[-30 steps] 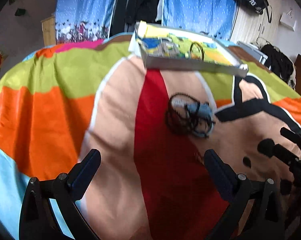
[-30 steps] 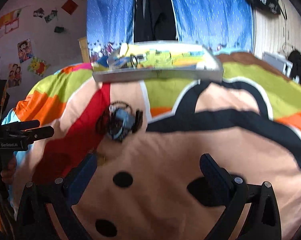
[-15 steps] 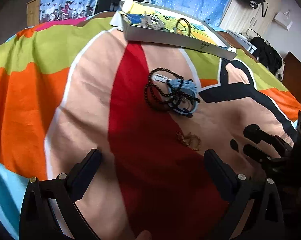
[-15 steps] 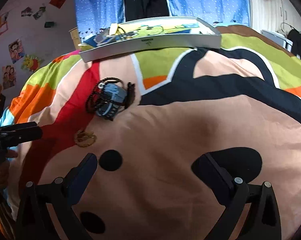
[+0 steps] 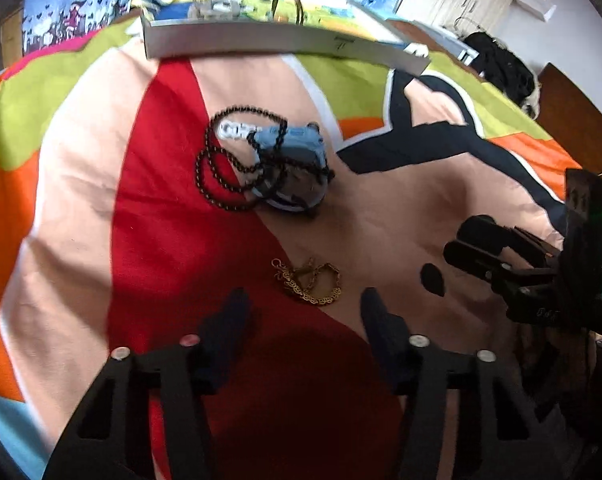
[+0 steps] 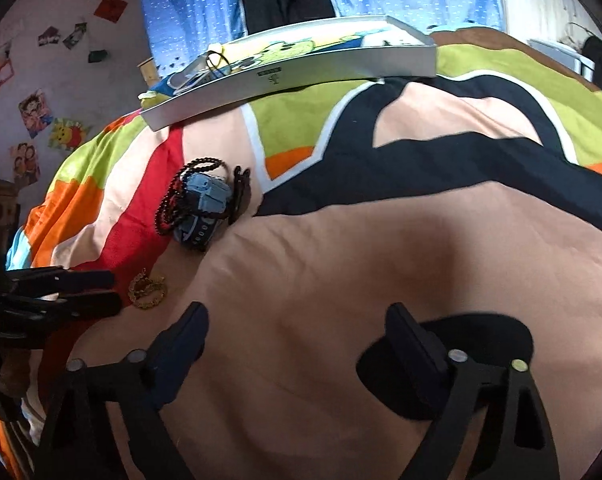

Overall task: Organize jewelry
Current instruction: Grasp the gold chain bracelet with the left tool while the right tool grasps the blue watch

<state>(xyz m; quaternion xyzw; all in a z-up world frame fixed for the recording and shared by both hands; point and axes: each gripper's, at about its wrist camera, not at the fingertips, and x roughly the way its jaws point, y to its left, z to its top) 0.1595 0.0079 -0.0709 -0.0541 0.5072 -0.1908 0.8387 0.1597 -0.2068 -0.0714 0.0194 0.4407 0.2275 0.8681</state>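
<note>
left gripper lines up on the gold chain

i have dropped my left gripper [image 5: 303, 304] low and forward over the bedspread [image 5: 81, 168]. half a second ago the gold chain [image 5: 307, 280] lay well ahead of it; now the chain sits just beyond the fingertips, roughly centred between them. i have also brought the jaws in from wide to a moderate gap, and they hold nothing yet. my right gripper [image 6: 297, 324] waits to the side, jaws wide and empty, over bare quilt. the black beads [image 5: 237, 168] and blue watch [image 5: 297, 164] lie tangled further up, untouched, and the tray [image 5: 261, 40] with a few pieces already in it sits at the far edge. i judge the chain is my next pick: ease forward, close, carry it to the tray. it is thin and flat, so the fingers may pinch fabric too.
</note>
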